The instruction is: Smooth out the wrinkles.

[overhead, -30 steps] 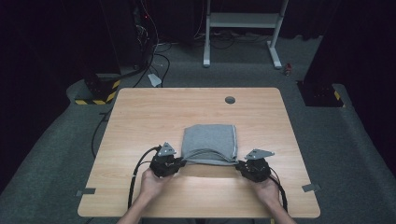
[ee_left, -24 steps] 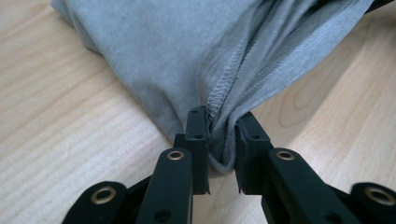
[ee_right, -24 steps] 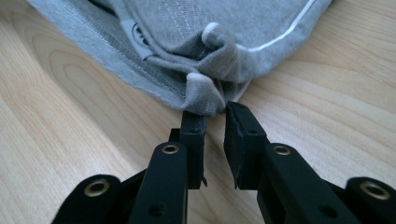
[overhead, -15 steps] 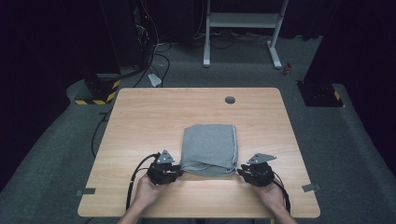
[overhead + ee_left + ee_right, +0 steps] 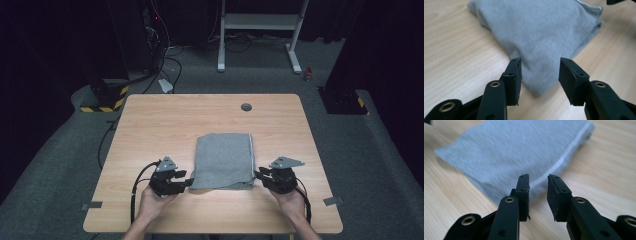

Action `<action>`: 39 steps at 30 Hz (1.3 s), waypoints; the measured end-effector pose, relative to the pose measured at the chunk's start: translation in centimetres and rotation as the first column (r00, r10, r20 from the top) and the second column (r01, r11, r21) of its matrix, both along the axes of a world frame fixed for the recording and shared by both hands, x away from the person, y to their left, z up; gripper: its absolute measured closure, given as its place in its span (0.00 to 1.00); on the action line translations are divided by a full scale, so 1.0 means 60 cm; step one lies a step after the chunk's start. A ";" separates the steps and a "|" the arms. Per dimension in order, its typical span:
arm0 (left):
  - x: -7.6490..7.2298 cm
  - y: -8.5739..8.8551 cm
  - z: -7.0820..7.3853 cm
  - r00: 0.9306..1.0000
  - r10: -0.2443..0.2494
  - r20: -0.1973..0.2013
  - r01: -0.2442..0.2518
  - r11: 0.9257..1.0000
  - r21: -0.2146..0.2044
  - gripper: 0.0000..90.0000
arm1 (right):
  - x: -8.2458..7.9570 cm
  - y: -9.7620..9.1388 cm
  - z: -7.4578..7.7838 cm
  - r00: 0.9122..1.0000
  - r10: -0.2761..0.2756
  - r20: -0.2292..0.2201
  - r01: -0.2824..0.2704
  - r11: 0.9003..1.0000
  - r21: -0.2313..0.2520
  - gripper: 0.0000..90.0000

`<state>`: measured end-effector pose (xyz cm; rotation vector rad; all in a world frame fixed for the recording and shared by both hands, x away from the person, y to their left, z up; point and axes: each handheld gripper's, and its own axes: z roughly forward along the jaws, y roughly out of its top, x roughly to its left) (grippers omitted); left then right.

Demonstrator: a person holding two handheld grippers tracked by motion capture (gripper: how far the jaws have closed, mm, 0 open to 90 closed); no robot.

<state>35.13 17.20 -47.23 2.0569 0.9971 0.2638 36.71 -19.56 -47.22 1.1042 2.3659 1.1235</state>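
I have the folded grey cloth [image 5: 223, 160] lying flat on the tabletop [image 5: 165, 120], toward the near edge and roughly centred between my 2 hands. My left claw [image 5: 188, 182] sits at the cloth's near left corner; in the left gripper view its jaws stand apart with that corner [image 5: 537, 87] lying on the wood between them, and neither pad presses the fabric. Those jaws have just been opening.

My right claw [image 5: 258, 175] sits at the near right corner. In the right gripper view the jaws are parted by a narrow gap, with the stitched hem [image 5: 571, 147] of the cloth running away just beyond the tips. Nothing is pinched between the pads; the fabric edge lies ahead of them on the tabletop. These jaws have closed slightly in the last moment.

Both hands rest low near the tabletop's near edge, cables trailing back toward me.
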 end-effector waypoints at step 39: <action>0.065 -0.013 -0.021 0.995 0.100 0.019 -0.100 0.995 -0.012 0.48 | 0.038 0.021 -0.009 0.999 -0.040 -0.015 0.040 0.999 -0.007 0.75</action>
